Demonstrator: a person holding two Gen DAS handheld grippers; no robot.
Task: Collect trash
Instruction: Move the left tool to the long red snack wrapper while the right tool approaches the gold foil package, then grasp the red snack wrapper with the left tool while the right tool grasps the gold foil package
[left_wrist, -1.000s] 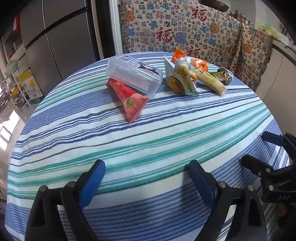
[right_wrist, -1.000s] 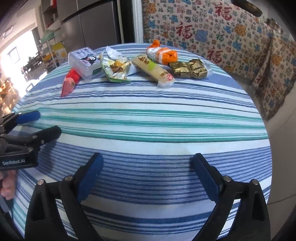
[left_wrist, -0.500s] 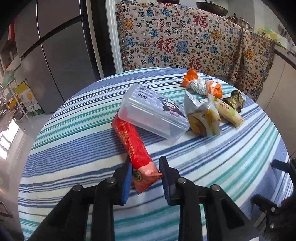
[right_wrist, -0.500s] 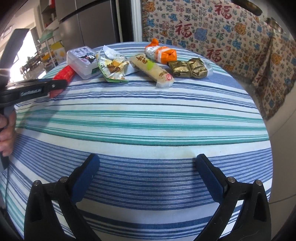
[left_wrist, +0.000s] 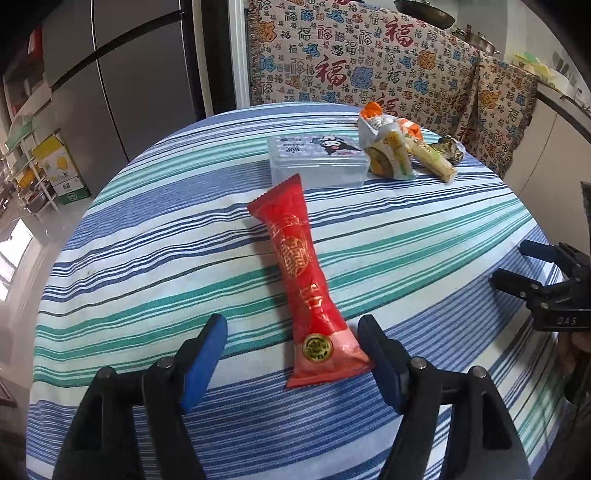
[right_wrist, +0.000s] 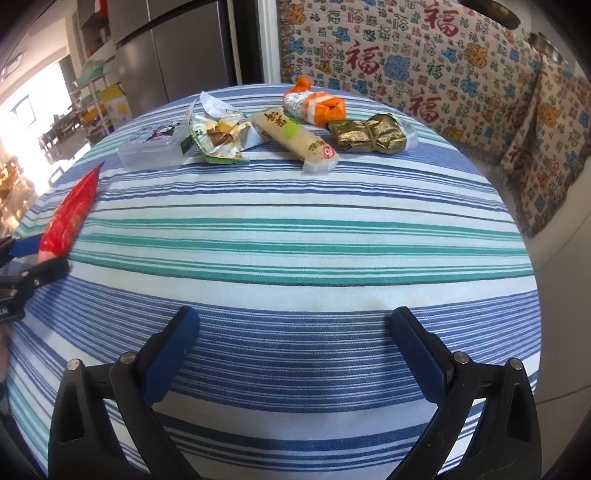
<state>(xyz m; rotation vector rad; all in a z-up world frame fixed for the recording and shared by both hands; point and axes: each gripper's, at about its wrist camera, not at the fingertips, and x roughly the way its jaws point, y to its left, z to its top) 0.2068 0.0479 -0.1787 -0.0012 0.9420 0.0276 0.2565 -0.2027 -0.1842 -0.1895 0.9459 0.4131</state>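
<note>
A home kitchen and dining area: a round table under a striped tablecloth (right_wrist: 295, 229) stands beside a steel refrigerator (left_wrist: 122, 77), with a patterned throw (right_wrist: 406, 62) draped behind, pots on a counter (left_wrist: 476, 37) and storage shelves (left_wrist: 26, 155) alongside.

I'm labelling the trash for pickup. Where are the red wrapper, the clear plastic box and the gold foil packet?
red wrapper (left_wrist: 301, 266): left wrist view, middle of its printed face.
clear plastic box (left_wrist: 317, 162): left wrist view, front wall.
gold foil packet (right_wrist: 369, 137): right wrist view, crinkled top.
</note>
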